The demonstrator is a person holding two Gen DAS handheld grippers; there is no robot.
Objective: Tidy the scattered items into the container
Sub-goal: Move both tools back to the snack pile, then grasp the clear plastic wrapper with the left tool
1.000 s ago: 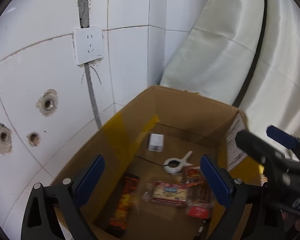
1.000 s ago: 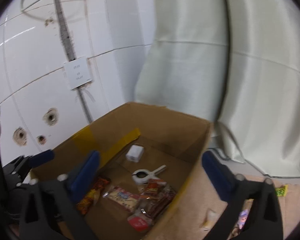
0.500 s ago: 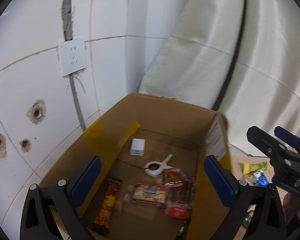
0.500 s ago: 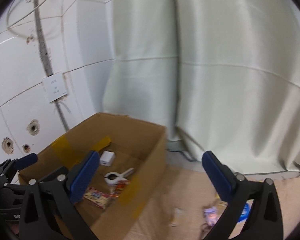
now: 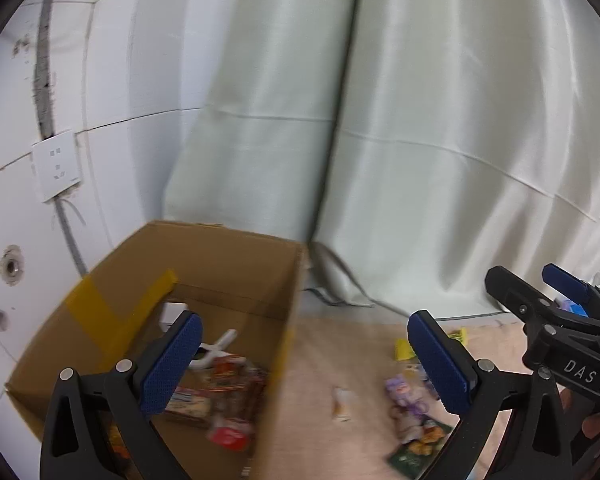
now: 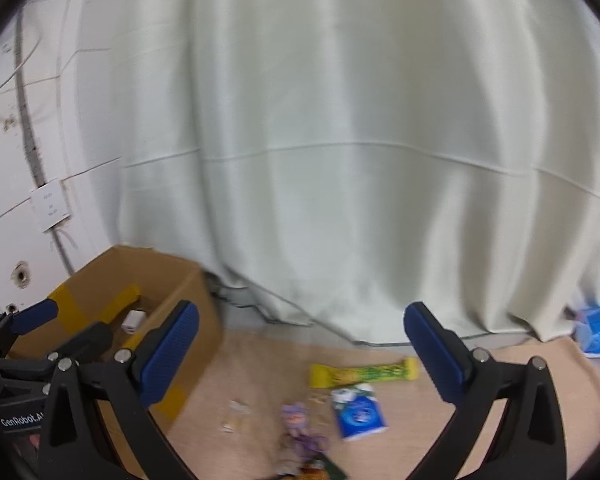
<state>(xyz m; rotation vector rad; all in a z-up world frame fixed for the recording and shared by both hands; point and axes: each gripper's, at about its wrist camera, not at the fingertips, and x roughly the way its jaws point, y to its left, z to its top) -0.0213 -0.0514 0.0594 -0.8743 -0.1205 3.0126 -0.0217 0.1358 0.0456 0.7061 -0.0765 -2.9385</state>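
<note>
Both grippers are empty with their fingers spread wide apart: the left gripper (image 5: 304, 364) sits over the near edge of the cardboard box (image 5: 236, 256), in the lower left of its view, and the right gripper (image 6: 300, 356) faces the loose items on the tan floor (image 6: 260, 364) at the lower centre of its view. The box, lower left in both views, already holds several snack packets (image 5: 228, 380) and a white clip (image 5: 220, 344). Still outside it are a yellow-green bar (image 6: 362, 372), a blue and white pack (image 6: 358, 410), a purple wrapper (image 6: 300, 420) and a small pale packet (image 6: 234, 416). The step in hand looks like choosing the next pickup. The bar lies alone and flat, so the right gripper would do well to come down over its narrow width, close squarely, and keep clear of the neighbouring pack just below it.
</note>
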